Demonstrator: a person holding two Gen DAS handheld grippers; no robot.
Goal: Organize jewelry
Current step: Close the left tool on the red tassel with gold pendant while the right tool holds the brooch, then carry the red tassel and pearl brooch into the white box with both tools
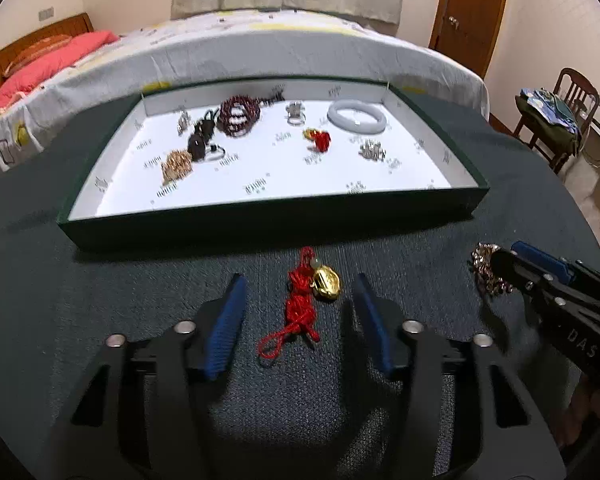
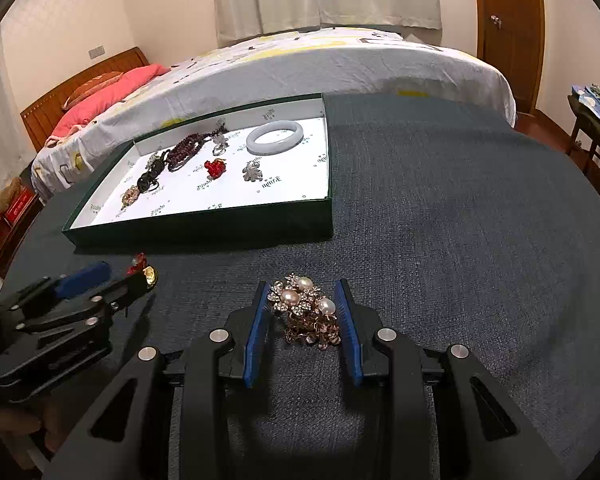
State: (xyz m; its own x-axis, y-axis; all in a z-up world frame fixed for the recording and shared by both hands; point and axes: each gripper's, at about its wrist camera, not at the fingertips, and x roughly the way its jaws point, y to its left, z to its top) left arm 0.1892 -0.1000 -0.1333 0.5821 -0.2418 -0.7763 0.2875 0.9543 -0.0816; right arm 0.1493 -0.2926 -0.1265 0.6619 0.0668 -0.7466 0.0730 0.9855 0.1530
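Blue-padded left gripper [image 1: 300,304], nearest item in the left wrist view: jaws spread wide, nothing held. Between them on the dark cloth-covered table [image 1: 40,300] lies a red knotted cord charm with a gold pendant [image 1: 306,300]. Its long axis runs along the fingers, loop end toward the camera and pendant toward the tips; it sits roughly midway, touching neither pad.

Blue-padded right gripper [image 2: 302,312]: jaws set narrower, straddling a pearl-and-rhinestone brooch [image 2: 304,308]. The brooch nearly fills the gap; the pads look just beside its edges or touching them, and a firm grip cannot be confirmed. It rests on the cloth, not lifted.

Relation governing the coming move, as a judgement: each piece is already centred in its own gripper, so closing is all that is needed before the carry. The charm is slender across the closing direction, so the left jaws have much further to travel.

Green tray with white printed lining [image 1: 260,232]: straight ahead of the left gripper, near; ahead and to the left of the right gripper. Contents, front to back: gold-toned piece [image 1: 176,166], black bead piece [image 1: 198,142], red and gold charm [image 1: 319,138], silver brooch [image 1: 372,150], dark red bead bracelet [image 1: 238,114], pale jade bangle [image 1: 357,117]. The front strip of lining is bare.

Bed [image 1: 260,48] beyond the table.
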